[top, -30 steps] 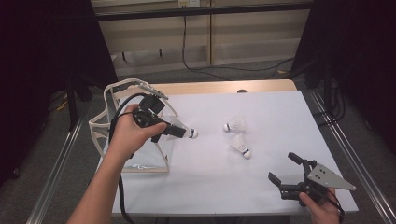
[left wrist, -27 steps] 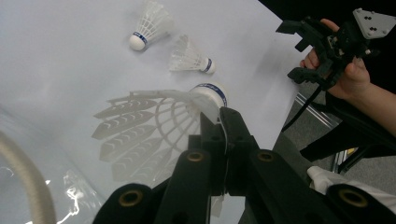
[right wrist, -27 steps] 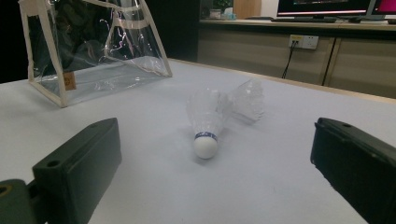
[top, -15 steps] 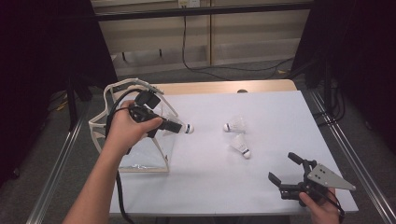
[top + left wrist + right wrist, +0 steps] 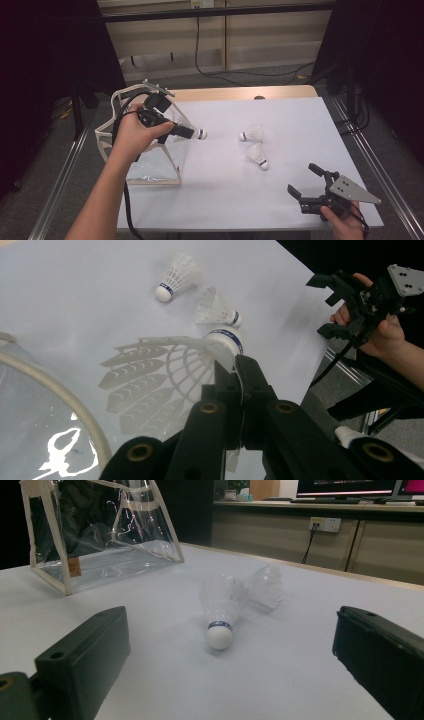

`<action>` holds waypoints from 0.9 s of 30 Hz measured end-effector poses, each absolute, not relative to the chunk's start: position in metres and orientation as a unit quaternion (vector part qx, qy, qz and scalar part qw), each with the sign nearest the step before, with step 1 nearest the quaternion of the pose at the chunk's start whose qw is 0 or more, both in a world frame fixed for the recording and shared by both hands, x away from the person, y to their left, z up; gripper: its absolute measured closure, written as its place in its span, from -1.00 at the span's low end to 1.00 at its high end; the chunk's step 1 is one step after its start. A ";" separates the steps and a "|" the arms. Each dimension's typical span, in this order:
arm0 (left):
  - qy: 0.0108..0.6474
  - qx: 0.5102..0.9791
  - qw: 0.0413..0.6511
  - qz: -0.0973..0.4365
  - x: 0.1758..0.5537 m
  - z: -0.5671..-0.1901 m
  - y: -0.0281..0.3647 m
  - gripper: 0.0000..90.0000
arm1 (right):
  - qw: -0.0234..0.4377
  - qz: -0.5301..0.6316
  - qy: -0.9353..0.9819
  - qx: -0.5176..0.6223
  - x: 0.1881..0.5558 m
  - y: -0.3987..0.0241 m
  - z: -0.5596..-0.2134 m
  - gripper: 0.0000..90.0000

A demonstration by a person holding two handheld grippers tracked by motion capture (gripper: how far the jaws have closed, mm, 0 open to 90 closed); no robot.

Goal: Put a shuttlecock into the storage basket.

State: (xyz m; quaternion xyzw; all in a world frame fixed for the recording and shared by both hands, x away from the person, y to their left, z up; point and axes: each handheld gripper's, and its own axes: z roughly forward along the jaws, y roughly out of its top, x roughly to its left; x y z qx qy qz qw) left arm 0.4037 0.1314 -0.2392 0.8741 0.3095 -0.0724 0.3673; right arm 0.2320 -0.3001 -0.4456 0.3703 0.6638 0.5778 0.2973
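Observation:
My left gripper (image 5: 192,133) hovers beside the open top of a clear bag (image 5: 150,170) with cream trim, shut on the feather skirt of a white shuttlecock (image 5: 201,134). In the left gripper view the jaws (image 5: 232,365) pinch the skirt and the cork (image 5: 225,340) points away. Two more shuttlecocks lie on the white table: one (image 5: 251,133) farther back, one (image 5: 257,156) nearer. My right gripper (image 5: 303,180) rests at the front right, open and with nothing in it. Between its jaws, farther off, the right gripper view shows the nearer shuttlecock (image 5: 220,607) with the other (image 5: 265,587) behind it.
The bag (image 5: 100,530) stands at the table's left edge, its rim (image 5: 50,390) close under my left gripper. A wooden strip (image 5: 240,93) borders the table's far edge, and metal rails (image 5: 380,160) run along both sides. A black cable (image 5: 125,200) trails from the left gripper.
My left hand has shifted slightly back and left with the shuttlecock, toward the bag's opening. The right gripper and the two loose shuttlecocks have stayed put.

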 end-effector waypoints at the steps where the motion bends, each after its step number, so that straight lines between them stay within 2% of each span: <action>1: 0.313 0.872 0.370 -0.072 0.404 -0.239 0.131 0.99 | 0.297 0.578 0.664 0.370 0.232 -0.300 -0.446 -0.96; 27: 0.322 0.869 0.370 -0.064 0.410 -0.226 0.135 0.98 | 0.297 0.578 0.663 0.372 0.232 -0.301 -0.445 -0.96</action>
